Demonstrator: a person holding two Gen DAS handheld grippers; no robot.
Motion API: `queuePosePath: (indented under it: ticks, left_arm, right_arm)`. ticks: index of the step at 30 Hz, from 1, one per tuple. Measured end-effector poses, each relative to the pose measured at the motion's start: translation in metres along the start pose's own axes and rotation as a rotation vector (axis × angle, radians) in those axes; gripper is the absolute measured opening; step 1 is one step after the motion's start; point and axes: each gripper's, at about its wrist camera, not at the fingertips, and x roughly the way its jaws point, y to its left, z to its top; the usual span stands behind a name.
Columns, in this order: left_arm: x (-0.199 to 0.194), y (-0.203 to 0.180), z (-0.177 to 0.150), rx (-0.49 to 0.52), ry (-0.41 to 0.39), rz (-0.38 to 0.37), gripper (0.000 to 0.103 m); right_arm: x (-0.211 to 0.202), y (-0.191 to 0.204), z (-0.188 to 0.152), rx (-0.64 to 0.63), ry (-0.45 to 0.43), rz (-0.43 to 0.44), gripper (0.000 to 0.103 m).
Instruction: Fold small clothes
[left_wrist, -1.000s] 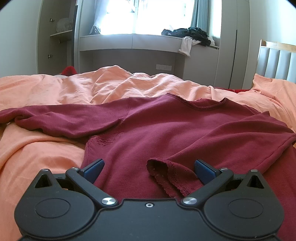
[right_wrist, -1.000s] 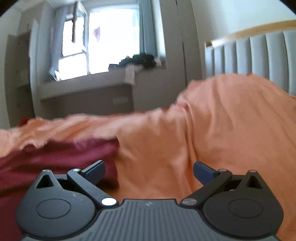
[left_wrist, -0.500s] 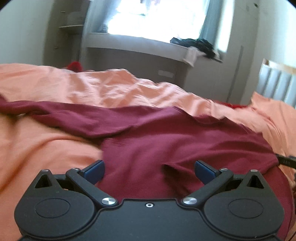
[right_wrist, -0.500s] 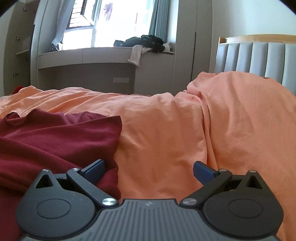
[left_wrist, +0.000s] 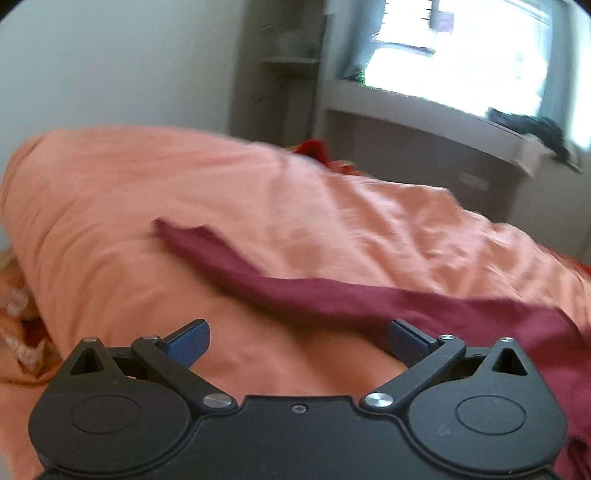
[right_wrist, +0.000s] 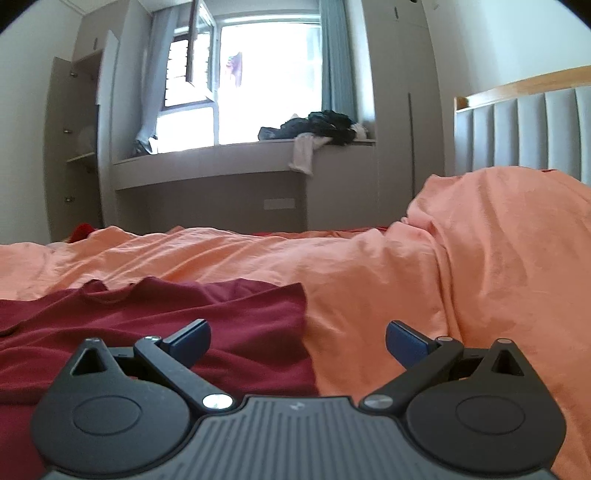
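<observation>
A: Status? Use the top as the landmark.

B: Maroon top (right_wrist: 155, 332) lies spread on the orange duvet (right_wrist: 369, 280) on the bed. Its long sleeve (left_wrist: 258, 273) runs out flat from the body, cuff end farthest from it. Left view is blurred, so fine detail there is uncertain.

A: Jaws?

B: Left gripper (left_wrist: 297, 341): jaws spread, nothing between them, pointing at the duvet just beside the sleeve. Right gripper (right_wrist: 297, 341): jaws spread, empty, hanging over the top's edge on the headboard (right_wrist: 524, 129) side; the left pad is over the cloth, the right pad over the duvet.

A: Step in hand?

B: My reading: start of the fold, no grasp made. Each gripper is lining up on one side of the top.

A: Next move calls for?

B: Probably the left going further out along the sleeve, pinching near the cuff and carrying it in over the body. The right would need to close on the top's near edge. Thin cloth, so the jaws must go low to catch the top only, not the duvet under it.

A: Any writing?

B: None readable on the top. A small mark on the right gripper's ribbed body is too small to read.
</observation>
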Motion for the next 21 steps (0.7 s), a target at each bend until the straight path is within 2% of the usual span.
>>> queuePosePath:
  ticks: [3, 5, 6, 8, 10, 11, 14, 17, 21]
  left_arm:
    - [0.016, 0.023, 0.011, -0.135, -0.01, -0.015, 0.097]
    - [0.024, 0.023, 0.018, -0.181, -0.028, -0.003, 0.09]
    - [0.028, 0.021, 0.021, -0.184, -0.036, 0.009, 0.081]
    - [0.043, 0.015, 0.029, -0.192, -0.02, 0.052, 0.06]
    - [0.061, 0.01, 0.034, -0.218, 0.018, 0.11, 0.014]
    - [0.069, 0.009, 0.034, -0.232, 0.025, 0.127, 0.007]
    - [0.071, 0.012, 0.038, -0.279, -0.066, 0.112, 0.005]
    - [0.047, -0.003, 0.047, -0.224, -0.197, 0.121, 0.004]
    - [-0.003, -0.042, 0.067, -0.085, -0.315, 0.231, 0.005]
  right_arm:
    - [-0.002, 0.005, 0.0, -0.008, -0.01, -0.001, 0.103]
    - [0.0, 0.008, -0.001, -0.01, -0.005, -0.006, 0.103]
    - [0.001, 0.007, -0.002, -0.009, -0.001, -0.012, 0.103]
    - [0.003, 0.007, -0.003, -0.003, 0.008, -0.019, 0.103]
    - [0.005, 0.006, -0.004, -0.001, 0.014, -0.024, 0.103]
    - [0.004, 0.006, -0.005, -0.001, 0.015, -0.027, 0.103]
    - [0.005, 0.006, -0.006, -0.003, 0.017, -0.031, 0.103]
    - [0.003, 0.006, -0.005, 0.005, 0.015, -0.026, 0.103]
    - [0.0, 0.007, -0.003, 0.003, 0.003, -0.012, 0.103]
